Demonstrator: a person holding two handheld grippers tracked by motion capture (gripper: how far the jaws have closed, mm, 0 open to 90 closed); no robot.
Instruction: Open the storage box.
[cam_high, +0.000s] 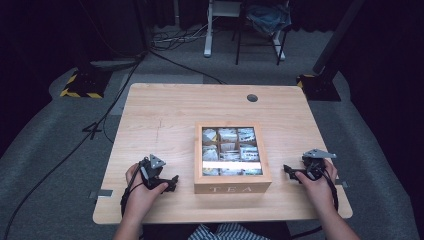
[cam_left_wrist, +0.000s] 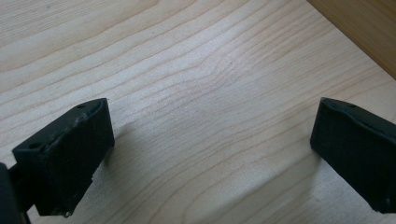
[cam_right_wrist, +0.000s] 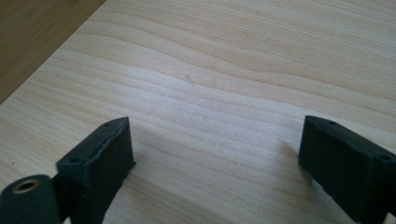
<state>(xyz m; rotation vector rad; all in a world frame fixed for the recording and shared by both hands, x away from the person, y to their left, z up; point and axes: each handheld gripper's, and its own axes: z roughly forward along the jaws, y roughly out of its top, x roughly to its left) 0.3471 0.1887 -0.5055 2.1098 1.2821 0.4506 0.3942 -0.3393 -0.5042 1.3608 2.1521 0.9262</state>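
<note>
The packets in the tea box (cam_high: 232, 188) are too small to be read, partly washed out by glare; the box (cam_left_wrist: 369, 28) is cropped at upper right.

Pale wood table (cam_high: 165, 115), fine wavy grain running in darker tan lines, one small dark round hole (cam_high: 252, 98) near the far edge. Honey-brown wooden tea box (cam_high: 233, 187), pale "TEA" lettering on the front, white, grey and bluish packets (cam_high: 230, 150) under a glare-streaked lid. Matte black left gripper (cam_high: 172, 182) and right gripper (cam_high: 288, 170), each topped with a grey plate. Grey carpet (cam_high: 45, 150); yellow-and-black hazard stripes on a stand base (cam_high: 80, 93). Blue-and-white striped cloth (cam_high: 220, 233) at bottom edge.
</note>
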